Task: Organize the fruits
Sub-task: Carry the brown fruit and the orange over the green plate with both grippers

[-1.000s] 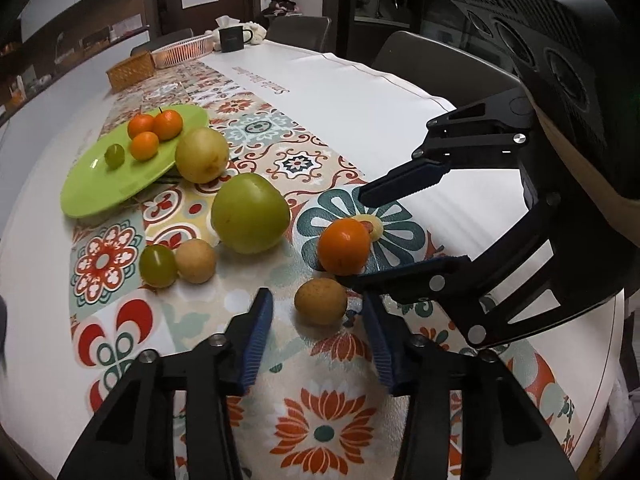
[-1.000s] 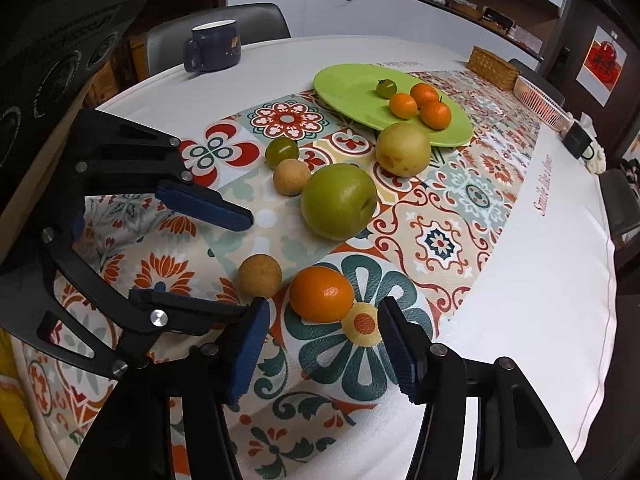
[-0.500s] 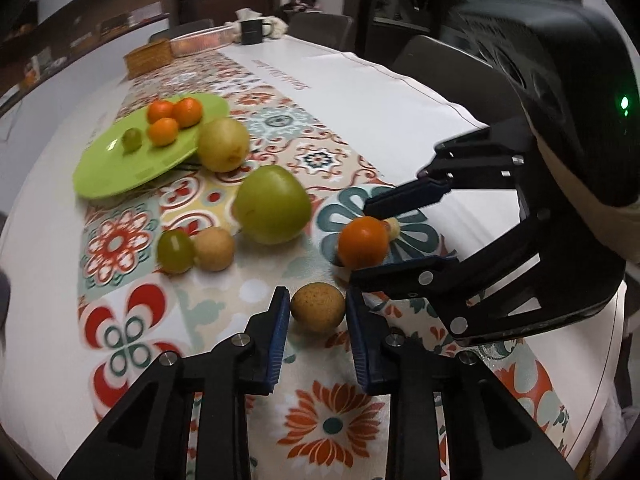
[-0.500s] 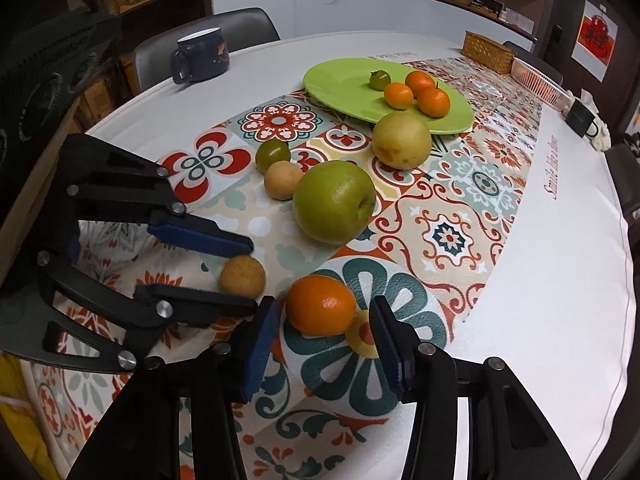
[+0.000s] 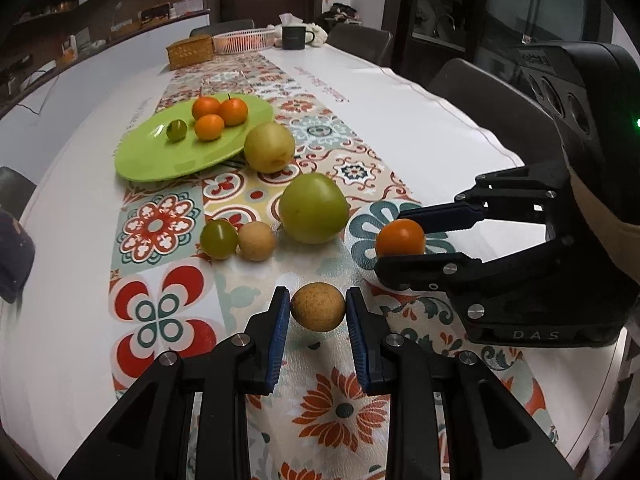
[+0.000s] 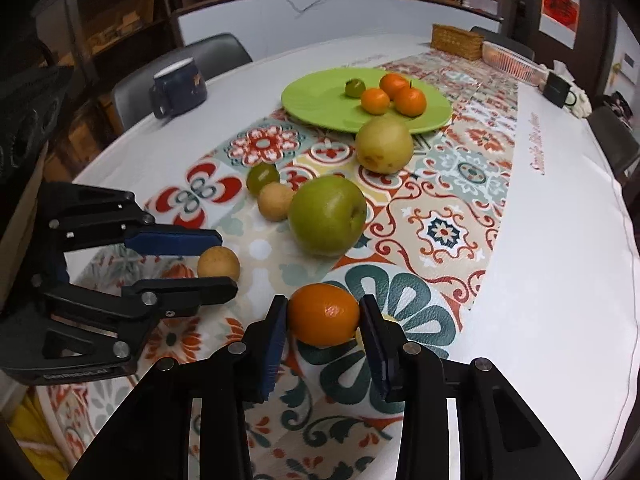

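Observation:
My left gripper [image 5: 318,312] is shut on a small brown round fruit [image 5: 318,307] and holds it just above the patterned cloth; it also shows in the right wrist view [image 6: 219,263]. My right gripper [image 6: 324,318] is shut on an orange [image 6: 323,314], also seen in the left wrist view [image 5: 400,237]. A green plate [image 5: 160,156] farther back holds three small oranges [image 5: 218,114] and a small green fruit [image 5: 176,130]. A yellow pear [image 5: 269,147], a big green apple [image 5: 312,208], a small green fruit [image 5: 218,239] and a brown fruit [image 5: 256,241] lie on the cloth.
A dark mug [image 6: 179,85] stands at the table's left edge in the right wrist view. A wicker box [image 5: 190,51], a white basket [image 5: 244,40] and another mug [image 5: 294,37] stand at the far end. Chairs [image 5: 492,100] ring the table.
Both grippers have closed: the left on the small brown fruit, the right on the orange. Both have risen a little with their fruit.

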`<state>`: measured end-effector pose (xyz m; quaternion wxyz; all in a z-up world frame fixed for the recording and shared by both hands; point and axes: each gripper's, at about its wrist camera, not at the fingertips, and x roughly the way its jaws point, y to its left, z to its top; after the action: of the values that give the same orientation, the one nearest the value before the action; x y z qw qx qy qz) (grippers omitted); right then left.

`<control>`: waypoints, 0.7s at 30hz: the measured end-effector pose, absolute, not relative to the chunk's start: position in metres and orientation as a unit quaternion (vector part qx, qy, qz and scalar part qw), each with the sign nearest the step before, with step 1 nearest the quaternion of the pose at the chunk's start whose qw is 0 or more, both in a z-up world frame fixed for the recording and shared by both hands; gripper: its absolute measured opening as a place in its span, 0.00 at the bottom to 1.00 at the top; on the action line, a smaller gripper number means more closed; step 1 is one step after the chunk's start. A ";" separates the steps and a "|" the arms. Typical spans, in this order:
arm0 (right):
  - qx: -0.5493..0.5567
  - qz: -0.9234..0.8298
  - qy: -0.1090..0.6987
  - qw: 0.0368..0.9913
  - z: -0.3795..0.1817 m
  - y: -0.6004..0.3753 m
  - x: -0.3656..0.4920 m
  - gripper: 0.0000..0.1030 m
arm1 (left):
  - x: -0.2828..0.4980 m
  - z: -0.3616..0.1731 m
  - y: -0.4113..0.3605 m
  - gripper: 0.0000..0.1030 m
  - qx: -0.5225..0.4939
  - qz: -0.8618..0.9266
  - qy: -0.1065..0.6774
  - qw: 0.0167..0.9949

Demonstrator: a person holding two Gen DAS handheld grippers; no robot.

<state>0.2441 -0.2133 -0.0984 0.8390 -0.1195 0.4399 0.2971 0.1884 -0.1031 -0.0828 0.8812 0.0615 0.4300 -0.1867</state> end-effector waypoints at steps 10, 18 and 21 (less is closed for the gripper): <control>-0.091 0.277 0.398 0.870 -0.059 -0.207 0.217 0.36 | 0.160 -0.047 -0.084 0.28 0.050 -0.173 0.385 0.905; -0.064 0.254 0.355 0.897 -0.022 -0.198 0.207 0.36 | 0.148 -0.012 -0.061 0.28 0.040 -0.149 0.343 0.926; -0.057 0.246 0.344 0.904 -0.011 -0.195 0.207 0.36 | 0.149 0.001 -0.053 0.28 0.038 -0.138 0.330 0.933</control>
<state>0.2074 -0.1945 -0.0110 0.9044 -0.0566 0.3439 0.2462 0.1487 -0.0533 0.0006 0.9330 0.0382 0.3301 -0.1379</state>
